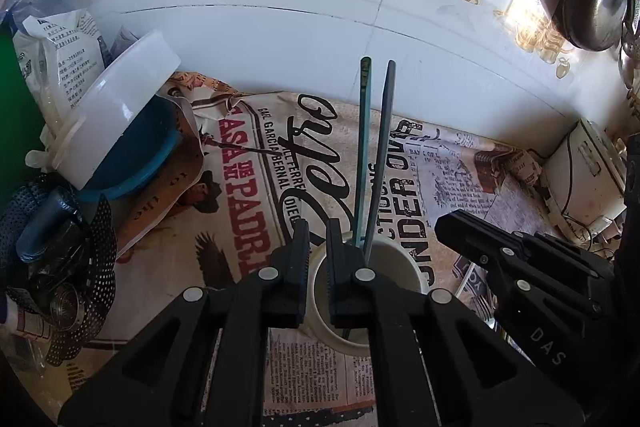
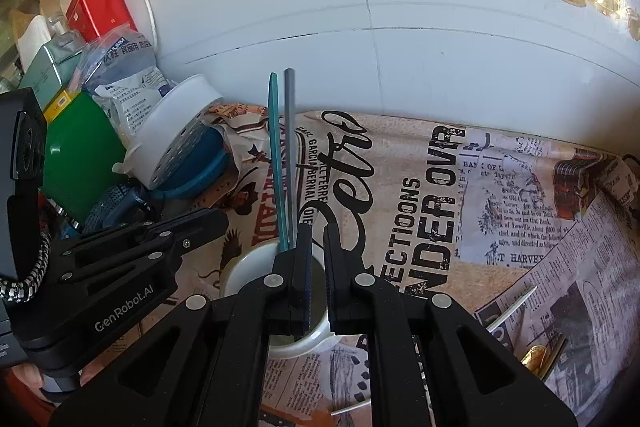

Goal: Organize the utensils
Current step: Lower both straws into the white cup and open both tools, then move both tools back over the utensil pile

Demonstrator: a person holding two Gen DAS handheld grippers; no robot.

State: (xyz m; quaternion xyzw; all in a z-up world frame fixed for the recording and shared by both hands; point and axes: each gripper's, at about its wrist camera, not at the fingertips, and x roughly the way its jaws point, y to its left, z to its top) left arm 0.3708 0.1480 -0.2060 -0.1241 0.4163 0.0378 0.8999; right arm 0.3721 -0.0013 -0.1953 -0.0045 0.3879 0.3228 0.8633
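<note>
Two chopsticks [image 1: 370, 155], one teal and one grey, stand in a white cup [image 1: 404, 263] at lower centre of both wrist views, their tops leaning away toward the white tiled wall [image 1: 280, 7]. The cup sits on a newspaper-print cloth [image 1: 248, 187].

Left gripper [image 1: 318, 267]: hovers over the cup mouth, jaws drawn nearly together with only a narrow slit between the pads, nothing in it. Its right-hand finger lies just beside the chopstick bases at the rim; whether it touches them I cannot tell.

Right gripper [image 2: 318, 267]: same posture, clenched on nothing, over the same cup [image 2: 256, 267]. The chopsticks [image 2: 282, 163] rise just left of its left finger.

Judgement: upright storage in the cup keeps the sticks together and off the cloth, so this part of the task looks done; both tools being empty fits that.

More utensils wait on the cloth at lower right of the right wrist view: a pale slim stick [image 2: 514, 305] and a gold-coloured piece [image 2: 534, 355], type unclear. These are probably the next pickups.

Clutter at left of frame, including a white perforated container [image 2: 172, 131] and a green vessel [image 2: 80, 155], sits well apart from the cup, so approach from the right looks freer.
</note>
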